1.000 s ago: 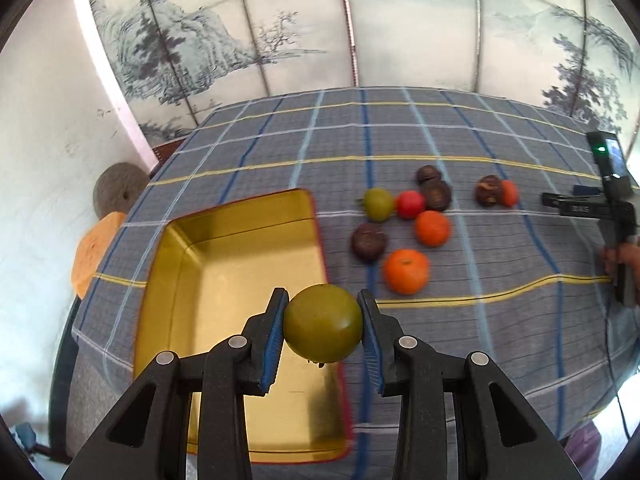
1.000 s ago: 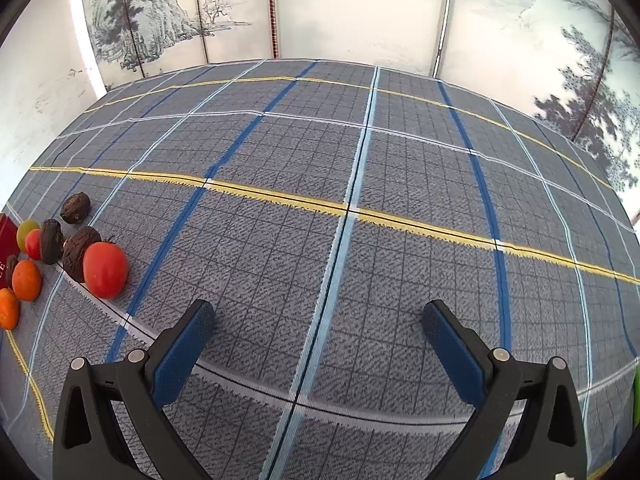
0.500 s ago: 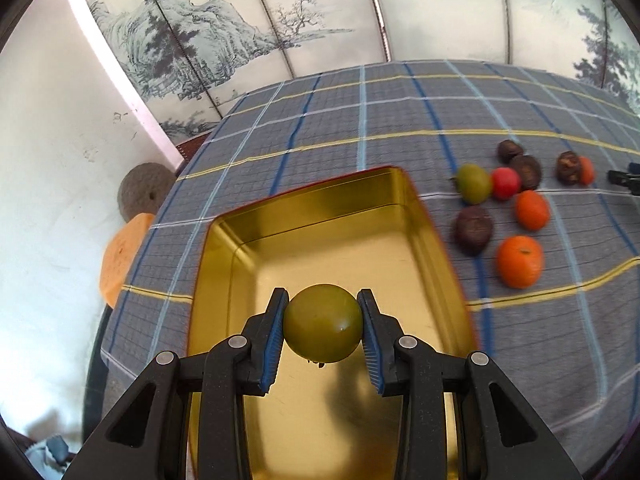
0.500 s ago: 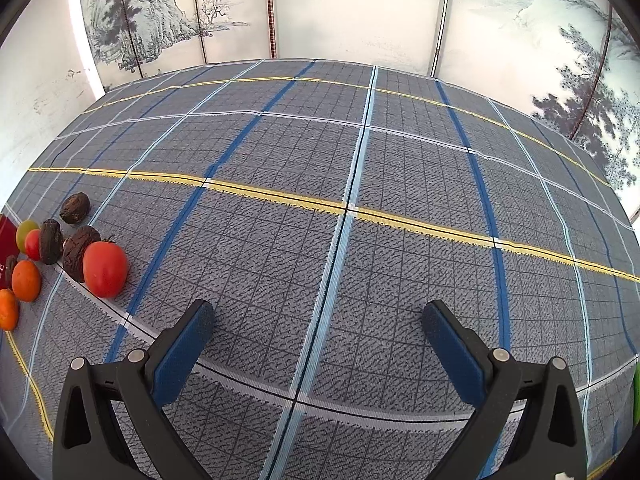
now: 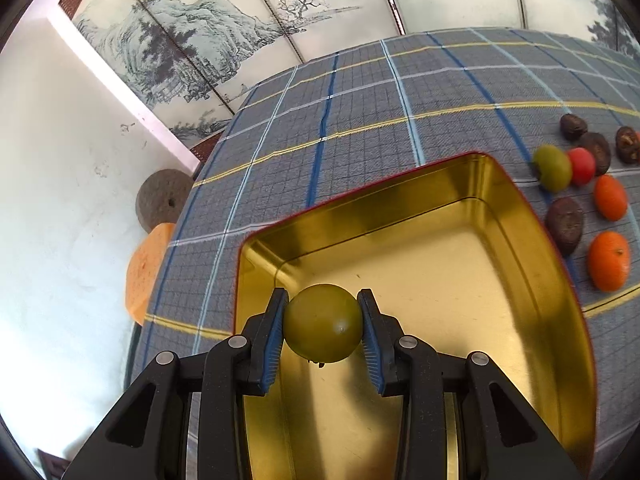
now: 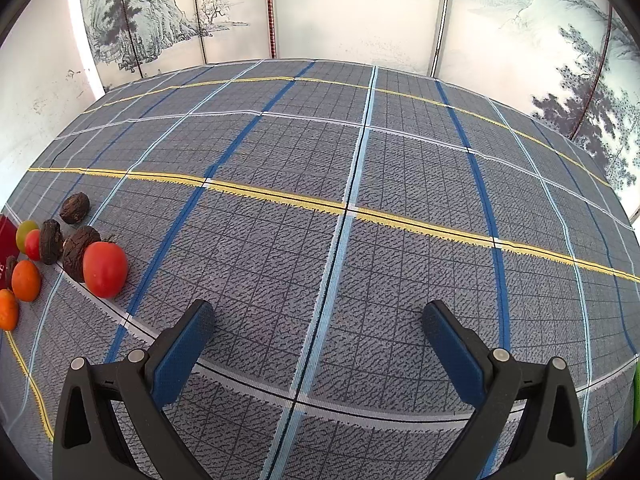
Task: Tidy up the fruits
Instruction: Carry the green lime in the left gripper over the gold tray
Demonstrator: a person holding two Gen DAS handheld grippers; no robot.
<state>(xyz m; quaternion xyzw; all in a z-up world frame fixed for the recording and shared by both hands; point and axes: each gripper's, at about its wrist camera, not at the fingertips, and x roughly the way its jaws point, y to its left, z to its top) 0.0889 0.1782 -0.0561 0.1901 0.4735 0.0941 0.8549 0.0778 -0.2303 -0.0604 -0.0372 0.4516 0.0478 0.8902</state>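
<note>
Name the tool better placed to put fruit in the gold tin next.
Left. The left tool is shut on a green fruit above the gold tin. The right tool is open and empty over bare tablecloth.

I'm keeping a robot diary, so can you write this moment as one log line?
left gripper: shut on green fruit | over gold tray | right gripper: open, idle | other fruits: on tablecloth

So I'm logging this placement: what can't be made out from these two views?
- Left wrist view: the tray's near end, hidden by the left tongs and cut by the bottom edge.
- Same view: whether the green fruit touches the tray floor.
- Right wrist view: the tray, only a red sliver at the left edge.
</note>
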